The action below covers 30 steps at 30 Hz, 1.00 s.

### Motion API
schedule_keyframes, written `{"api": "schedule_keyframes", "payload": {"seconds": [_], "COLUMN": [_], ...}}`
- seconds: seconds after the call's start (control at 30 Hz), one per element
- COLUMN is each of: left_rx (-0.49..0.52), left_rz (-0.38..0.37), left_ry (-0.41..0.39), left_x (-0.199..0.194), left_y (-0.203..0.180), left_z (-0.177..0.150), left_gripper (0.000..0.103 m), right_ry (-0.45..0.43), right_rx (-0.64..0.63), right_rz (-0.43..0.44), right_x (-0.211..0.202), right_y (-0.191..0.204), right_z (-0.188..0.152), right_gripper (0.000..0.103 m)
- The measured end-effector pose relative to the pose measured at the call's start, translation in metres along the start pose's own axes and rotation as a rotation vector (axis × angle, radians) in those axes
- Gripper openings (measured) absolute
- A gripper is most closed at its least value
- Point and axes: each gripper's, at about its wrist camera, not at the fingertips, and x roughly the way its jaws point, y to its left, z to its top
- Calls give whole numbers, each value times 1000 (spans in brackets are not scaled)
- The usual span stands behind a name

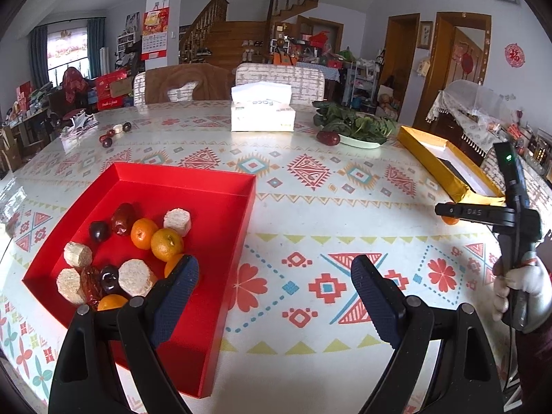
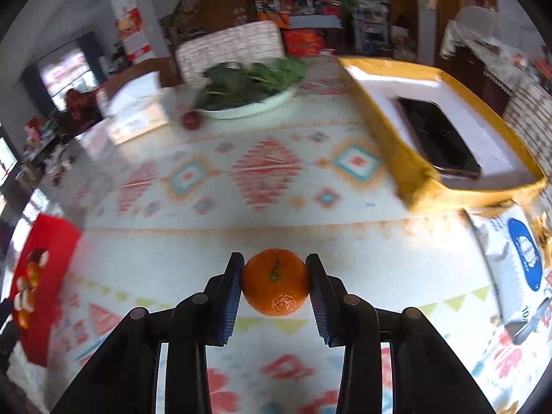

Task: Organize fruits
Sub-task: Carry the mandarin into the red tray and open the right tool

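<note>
A red tray (image 1: 220, 186) on the patterned table holds several tangerines (image 1: 167, 244), dark plums, red dates and pale cut cylinders. My left gripper (image 1: 275, 277) is open and empty, low over the tray's right edge. My right gripper (image 2: 275, 277) is shut on a tangerine (image 2: 275, 281) and holds it above the table; it also shows in the left wrist view (image 1: 448, 214) at the far right. The red tray (image 2: 41, 241) sits at the left of the blurred right wrist view.
A yellow box (image 1: 448, 169) with a dark item inside lies at the right. A plate of greens (image 1: 355, 127) with a red fruit (image 1: 327, 138) beside it, a tissue box (image 1: 262, 114) and loose plums (image 1: 107, 141) stand at the back.
</note>
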Motion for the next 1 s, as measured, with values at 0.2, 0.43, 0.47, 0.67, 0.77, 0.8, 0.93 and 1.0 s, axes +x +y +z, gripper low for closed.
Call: {"api": "schedule_keyframes", "payload": {"seconds": [0.2,0.43,0.47,0.67,0.77,0.8,0.93,1.0], "left_rx": [-7,-32,-39,-79,-99,-105,-132,-146], "left_rz": [15,15,15,23,26,26,33,38], "left_ry": [2,-7,-8,-9,-12,-14,-24,-25], "left_x": [-2,-9,-10,-14,-17,-19,-24,-25], "left_y": [4,16,18,36,46,48,60,66], "left_z": [-1,-2,-3,-6,-8,-9,-11,-11], "left_gripper": [89,89,89,89,89,89,89,89], "right_ry": [-8,1,1,9,23,28,33,31], "right_rx": [-121,-237,-246,-294,-303,-305,-320,-332], "right_rz": [112,191,196,232,256,264,289,299], "right_x": [-15,-19,-19,-19,-18,-18,-17,-17], "right_y": [63,128,134,168,182,186,200,207], "right_z": [-5,-12,-13,-16,-18,-18,-19,-20], "right_gripper": [40,40,40,40,40,40,40,40]}}
